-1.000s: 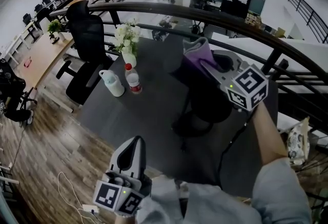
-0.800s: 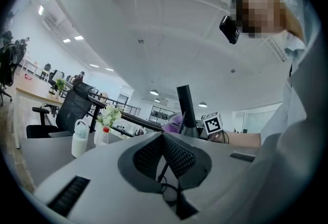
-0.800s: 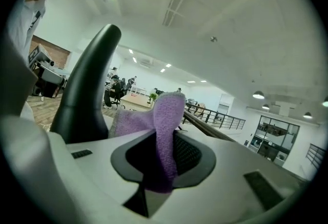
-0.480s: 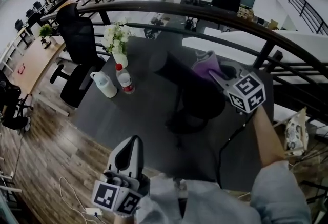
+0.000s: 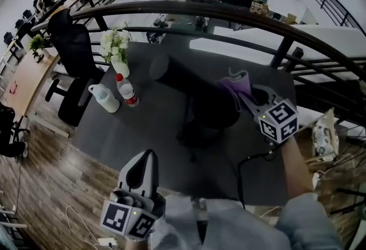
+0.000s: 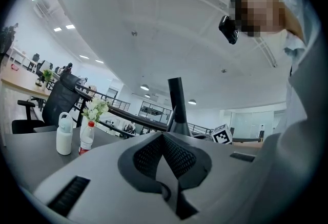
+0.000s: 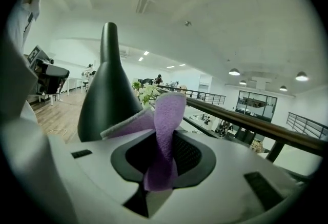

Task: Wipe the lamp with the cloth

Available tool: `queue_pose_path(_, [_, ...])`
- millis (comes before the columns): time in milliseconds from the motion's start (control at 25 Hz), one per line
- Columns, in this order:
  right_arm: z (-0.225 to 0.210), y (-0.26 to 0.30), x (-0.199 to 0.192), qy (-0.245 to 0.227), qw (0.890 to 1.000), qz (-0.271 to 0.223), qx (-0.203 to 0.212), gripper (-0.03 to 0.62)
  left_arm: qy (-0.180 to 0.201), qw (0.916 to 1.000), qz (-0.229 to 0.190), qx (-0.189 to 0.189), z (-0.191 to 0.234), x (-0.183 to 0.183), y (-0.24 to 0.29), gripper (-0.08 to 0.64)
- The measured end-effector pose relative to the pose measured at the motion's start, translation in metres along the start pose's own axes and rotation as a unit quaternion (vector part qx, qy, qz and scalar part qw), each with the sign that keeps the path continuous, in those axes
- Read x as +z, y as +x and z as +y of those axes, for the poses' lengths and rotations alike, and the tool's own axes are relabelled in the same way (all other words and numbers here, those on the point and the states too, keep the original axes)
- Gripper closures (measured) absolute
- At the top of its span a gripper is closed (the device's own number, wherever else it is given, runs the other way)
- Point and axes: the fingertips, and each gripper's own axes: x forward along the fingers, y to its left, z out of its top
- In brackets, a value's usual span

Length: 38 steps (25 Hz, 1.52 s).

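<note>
Your left gripper [image 5: 146, 158], at 7 o'clock, is clenched on nothing, with bare grey table [image 5: 143, 129] ahead. The smooth black cone lamp [image 5: 197, 97] stands mid-table. At its 3 o'clock, your right gripper [image 5: 247, 99] pinches the fuzzy purple cloth [image 5: 234, 84].

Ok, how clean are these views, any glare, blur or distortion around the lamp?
Head view: heavy fisheye bows the railing, and the black lamp nearly merges with the dark table; no glare. Right gripper view: the cloth is crisp, the lamp a dark silhouette, corners vignetted black. Left gripper view: no motion blur, lamp stem distinct against the bright ceiling.
</note>
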Motion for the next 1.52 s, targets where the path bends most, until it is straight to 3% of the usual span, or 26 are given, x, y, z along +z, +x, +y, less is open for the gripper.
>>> queue_pose_path(320, [0.033, -0.044, -0.002, 0.050, 0.998, -0.027, -0.018, 0.503, -0.001, 0.9997, 0.005, -0.025, -0.002, -0.001, 0.005, 0.560])
queue_pose_path(680, [0.080, -0.066, 0.022, 0.077, 0.995, -0.068, -0.015, 0.503, -0.006, 0.9994, 0.005, -0.034, 0.005, -0.001, 0.006, 0.560])
queue_pose_path(1000, [0.122, -0.062, 0.065, 0.020, 0.994, -0.106, 0.003, 0.503, -0.006, 0.9993, 0.003, -0.036, 0.011, 0.001, 0.006, 0.560])
queue_pose_path(1280, [0.150, -0.049, 0.108, 0.014, 0.987, -0.156, 0.031, 0.503, -0.008, 0.9996, -0.006, -0.027, 0.016, 0.006, 0.002, 0.560])
queue_pose_path(1520, [0.162, -0.033, 0.121, 0.023, 0.986, -0.164, 0.013, 0.503, -0.015, 0.9997, -0.010, -0.015, 0.018, 0.003, -0.005, 0.560])
